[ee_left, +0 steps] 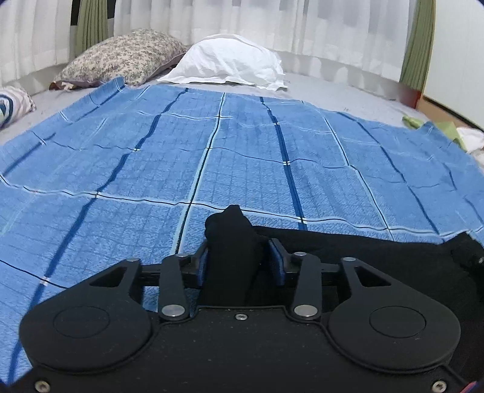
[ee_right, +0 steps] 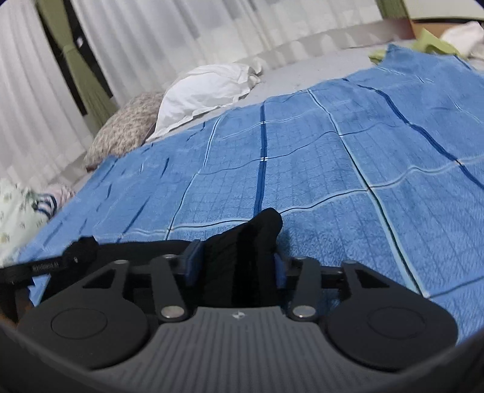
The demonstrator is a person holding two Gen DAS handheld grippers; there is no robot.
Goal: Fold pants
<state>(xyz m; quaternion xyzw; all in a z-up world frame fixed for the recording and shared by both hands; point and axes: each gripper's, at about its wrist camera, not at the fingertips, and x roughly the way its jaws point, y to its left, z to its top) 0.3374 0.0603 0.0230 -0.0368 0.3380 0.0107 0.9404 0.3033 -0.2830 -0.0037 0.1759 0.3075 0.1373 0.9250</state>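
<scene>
Left wrist view: my left hand-held gripper (ee_left: 240,257) clamps a bunch of the black pants (ee_left: 363,238) above the blue blanket (ee_left: 242,151) near the bed's near edge. My right hand-held gripper (ee_right: 236,263) grips another bunch.

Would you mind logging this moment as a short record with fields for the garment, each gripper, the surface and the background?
garment: black pants, bunched at both grip points
left gripper: shut on the pants
right gripper: shut on the pants
surface: blue checked blanket spread over the bed
background: white pillow, patterned pillow, white curtains
</scene>
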